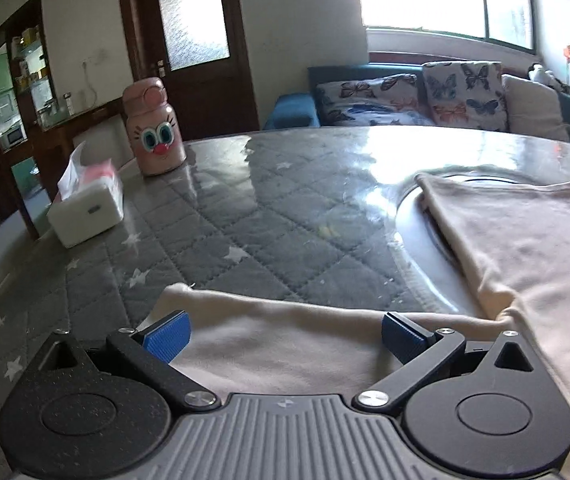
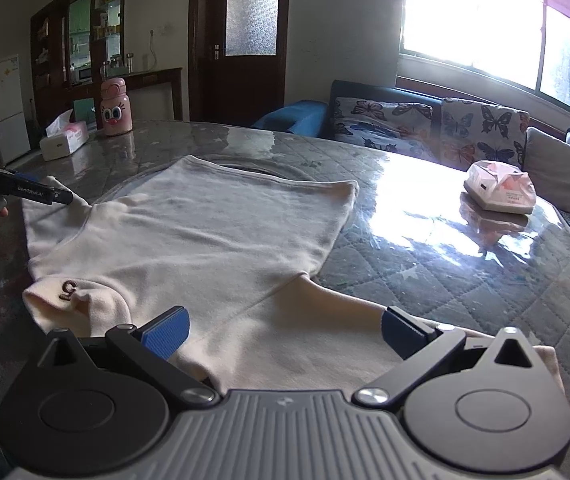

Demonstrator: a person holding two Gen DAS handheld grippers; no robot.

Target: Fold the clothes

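A cream T-shirt (image 2: 205, 236) lies flat on the table, hem toward the far side, collar with a dark logo (image 2: 69, 290) at the near left. My right gripper (image 2: 285, 332) is open over the near sleeve. My left gripper (image 1: 285, 334) is open over the other sleeve (image 1: 285, 340), which spreads between its blue pads (image 1: 165, 338). The shirt's body (image 1: 525, 248) lies to the right in the left wrist view. The left gripper also shows at the left edge of the right wrist view (image 2: 25, 194), at the sleeve tip.
The table (image 1: 265, 208) has a grey quilted star cover under clear plastic. A pink cartoon bottle (image 1: 155, 132) and a tissue box (image 1: 85, 210) stand at the far left. A pink tissue pack (image 2: 501, 192) lies at the right. A sofa with butterfly cushions (image 2: 425, 128) stands behind.
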